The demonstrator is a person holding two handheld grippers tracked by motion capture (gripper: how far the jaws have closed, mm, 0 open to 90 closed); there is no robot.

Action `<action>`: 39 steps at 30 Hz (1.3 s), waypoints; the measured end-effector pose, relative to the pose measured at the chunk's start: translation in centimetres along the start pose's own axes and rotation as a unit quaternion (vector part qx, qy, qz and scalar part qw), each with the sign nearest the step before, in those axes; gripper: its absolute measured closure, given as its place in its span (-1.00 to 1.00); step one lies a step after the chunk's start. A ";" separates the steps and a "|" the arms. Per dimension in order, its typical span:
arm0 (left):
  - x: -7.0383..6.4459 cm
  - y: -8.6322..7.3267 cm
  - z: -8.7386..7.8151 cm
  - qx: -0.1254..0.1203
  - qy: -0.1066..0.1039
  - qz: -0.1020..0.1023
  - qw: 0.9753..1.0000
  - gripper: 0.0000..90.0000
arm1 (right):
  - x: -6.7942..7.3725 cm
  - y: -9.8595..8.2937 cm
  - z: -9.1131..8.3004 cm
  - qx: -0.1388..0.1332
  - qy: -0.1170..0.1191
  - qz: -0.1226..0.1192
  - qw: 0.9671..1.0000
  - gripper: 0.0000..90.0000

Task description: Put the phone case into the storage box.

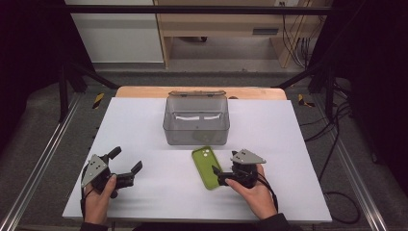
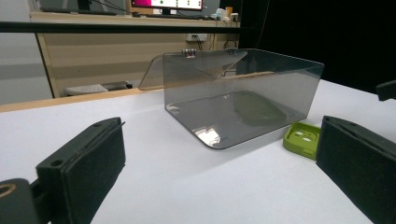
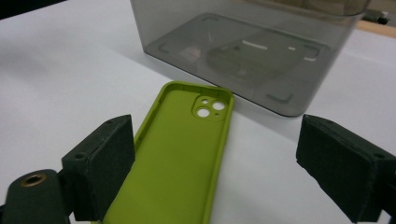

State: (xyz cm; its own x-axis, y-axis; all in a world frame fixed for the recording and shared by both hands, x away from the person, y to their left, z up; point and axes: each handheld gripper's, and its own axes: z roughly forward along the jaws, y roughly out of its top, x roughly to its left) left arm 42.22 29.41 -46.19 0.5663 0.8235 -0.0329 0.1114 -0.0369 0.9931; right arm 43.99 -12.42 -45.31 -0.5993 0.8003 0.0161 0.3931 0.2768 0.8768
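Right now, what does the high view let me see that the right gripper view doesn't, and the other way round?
The high view alone takes in both hands, the left gripper with its jaws apart over bare table, and the box's lid hinged back. The right gripper view alone gives the inside of the green phone case close up, with its camera cutouts, between open jaws. Both share the case and the smoky clear box beyond it.

No words, brand names, numbers or signs can be read here. The lime-green soft phone case (image 3: 180, 154) between the right gripper's (image 3: 219, 172) jaws is unprinted. The smoky clear plastic box (image 1: 196, 121) beyond both grippers carries no label.
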 end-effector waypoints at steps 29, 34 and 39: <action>0.1 0.0 0.1 0.000 -0.003 -0.003 1.000 -0.96 | 2.5 3.2 6.9 0.093 0.022 -0.033 0.995 0.86; 0.0 0.0 0.2 0.004 -0.003 0.002 1.000 -0.96 | 3.0 3.4 7.8 0.100 0.030 -0.033 0.994 0.98; 0.1 0.0 0.2 0.004 -0.002 0.000 1.000 -0.96 | 3.7 3.8 8.9 0.115 0.036 -0.038 0.992 1.00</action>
State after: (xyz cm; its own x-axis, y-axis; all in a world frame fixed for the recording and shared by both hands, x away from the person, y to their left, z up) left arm 42.45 29.33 -46.26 0.5693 0.8215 -0.0327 0.1178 -0.0421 0.9921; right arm 49.49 -3.67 -46.22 -0.6791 0.7340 -0.0047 0.4885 0.4567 0.7436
